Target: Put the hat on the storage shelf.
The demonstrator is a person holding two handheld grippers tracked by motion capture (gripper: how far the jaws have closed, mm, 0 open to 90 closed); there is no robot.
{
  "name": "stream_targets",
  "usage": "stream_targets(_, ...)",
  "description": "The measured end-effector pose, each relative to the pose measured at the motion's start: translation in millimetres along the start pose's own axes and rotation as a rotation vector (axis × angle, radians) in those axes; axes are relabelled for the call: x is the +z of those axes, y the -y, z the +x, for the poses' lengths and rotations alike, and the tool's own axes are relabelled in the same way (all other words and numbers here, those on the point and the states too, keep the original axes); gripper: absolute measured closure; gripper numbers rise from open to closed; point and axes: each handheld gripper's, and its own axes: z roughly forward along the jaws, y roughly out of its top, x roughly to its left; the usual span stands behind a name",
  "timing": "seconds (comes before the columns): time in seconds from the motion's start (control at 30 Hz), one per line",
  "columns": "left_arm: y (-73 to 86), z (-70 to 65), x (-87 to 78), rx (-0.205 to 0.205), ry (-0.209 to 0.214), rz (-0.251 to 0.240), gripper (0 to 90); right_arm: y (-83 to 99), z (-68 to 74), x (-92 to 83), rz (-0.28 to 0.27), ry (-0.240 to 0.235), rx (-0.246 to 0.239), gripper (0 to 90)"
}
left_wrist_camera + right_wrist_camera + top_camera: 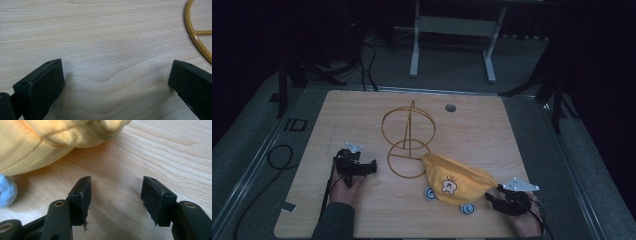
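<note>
- A pale wooden table [362, 107] with rounded corners carries everything here, grain running side to side, a small round grommet hole [450, 107] up at one o'clock.
- Dead centre stands a yellow wire stand [408, 141]: its ring base flat on the wood, an upright hoop and post rising from it.
- At five o'clock from that base lies a yellow cloth hat [456, 182] with a little cartoon face, its edge touching the ring.
- Two pale blue round pieces [430, 193] peek out along the hat's near edge, flat on the wood.
- Bare wood at nine o'clock and across the far side.
</note>
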Motion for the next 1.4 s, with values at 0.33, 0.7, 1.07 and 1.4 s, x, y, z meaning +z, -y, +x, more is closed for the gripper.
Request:
stream_targets(0.33, 0.0, 0.0, 0.0, 0.000, 0.000, 0.000, 0.4, 0.1, 9.4, -4.5, 0.022, -0.069, -0.042, 47.7)
stream_targets(0.7, 0.0, 0.0, 0.0, 0.000, 0.000, 0.000, 0.4, 2.9, 18.2, -12.5, 0.021, -0.112, -0.061, 48.6)
stream_targets(1.07, 0.0, 0.0, 0.0, 0.000, 0.000, 0.000, 0.4, 2.1, 30.2, -17.7, 0.011, -0.164, -0.078, 47.3)
stream_targets(1.4, 0.0, 0.0, 0.0, 0.000, 0.000, 0.000, 0.4, 0.5, 39.4, -19.6, 0.006, -0.209, -0.091, 46.7)
